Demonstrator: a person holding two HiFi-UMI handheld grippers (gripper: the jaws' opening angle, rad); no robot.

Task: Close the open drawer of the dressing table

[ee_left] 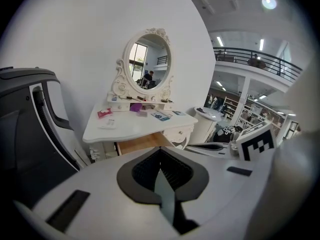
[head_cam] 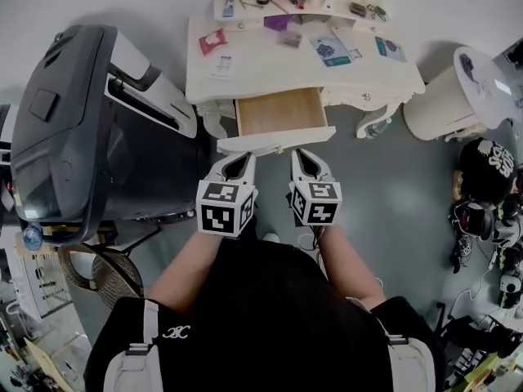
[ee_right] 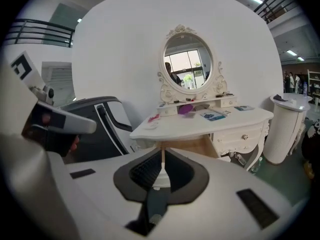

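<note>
In the head view your left gripper (head_cam: 237, 167) and right gripper (head_cam: 307, 163) sit side by side just in front of the dressing table (head_cam: 245, 64), tips pointing at the front panel of its drawer (head_cam: 278, 111). Whether they touch that panel cannot be told. The drawer stands pulled out below the table's middle and shows only its bare wooden bottom. On the table top lie a pink packet (head_cam: 212, 41), a purple item (head_cam: 276, 23) and some small cards. A grey chair (head_cam: 73, 121) stands left of the table and a white drum (head_cam: 445, 104) right of it. In the left gripper view your left gripper (ee_left: 160, 151) has its jaws drawn together with nothing between them. Beyond them are the table (ee_left: 130, 126), the drawer's wooden side (ee_left: 142, 143) under its edge, and the mirror (ee_left: 147, 61) above. In the right gripper view your right gripper (ee_right: 161, 154) is likewise pinched together and empty, aimed at the drawer (ee_right: 192, 146) under the table (ee_right: 200, 124), with the drum (ee_right: 282, 129) to the table's right.
</note>
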